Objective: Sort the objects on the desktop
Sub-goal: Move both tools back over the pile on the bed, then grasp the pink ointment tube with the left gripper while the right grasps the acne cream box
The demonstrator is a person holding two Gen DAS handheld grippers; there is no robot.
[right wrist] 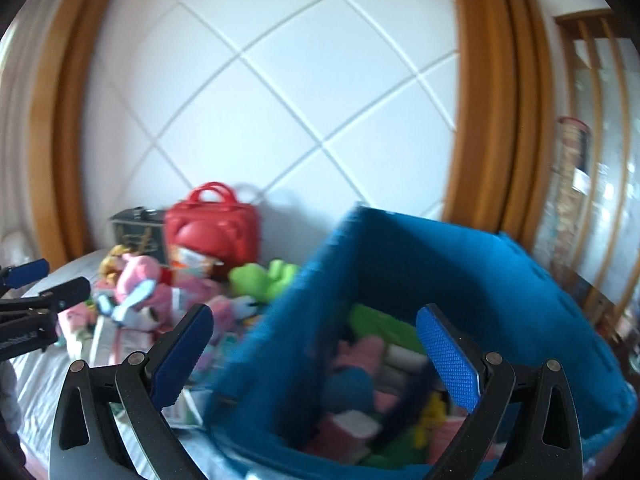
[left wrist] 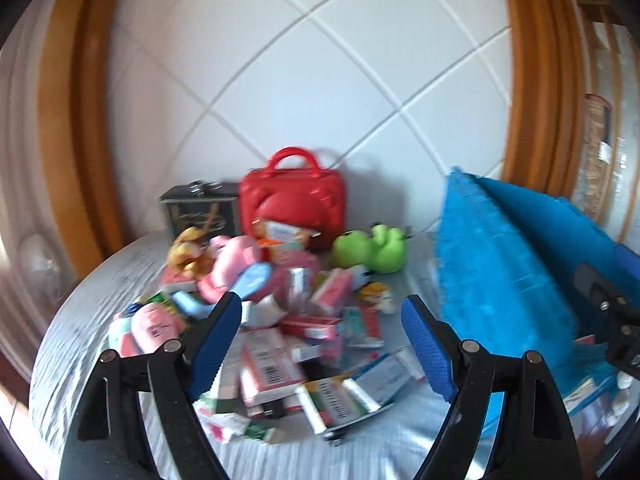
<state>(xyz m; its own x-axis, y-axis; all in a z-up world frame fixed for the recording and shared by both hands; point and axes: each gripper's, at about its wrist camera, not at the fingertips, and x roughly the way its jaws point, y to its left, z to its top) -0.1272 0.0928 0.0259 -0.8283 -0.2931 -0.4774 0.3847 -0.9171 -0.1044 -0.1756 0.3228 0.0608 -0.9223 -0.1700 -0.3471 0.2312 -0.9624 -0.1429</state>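
1. We see the left gripper [left wrist: 322, 322] with its jaws spread wide and nothing between them, poised over a heap of boxes [left wrist: 276, 364] on the table [left wrist: 80, 300].
2. The right gripper [right wrist: 314, 334] likewise stands released, empty, above the blue basket [right wrist: 460, 264].
3. The boxes lie flat, their long axes pointing every way; blur prevents our counting them.
4. The basket tilts, its mouth facing the right wrist camera; soft toys and boxes fill it.
5. Beyond the heap we count one green plush [left wrist: 370, 248], one red case [left wrist: 294, 200] standing upright, and one dark tin [left wrist: 200, 210].
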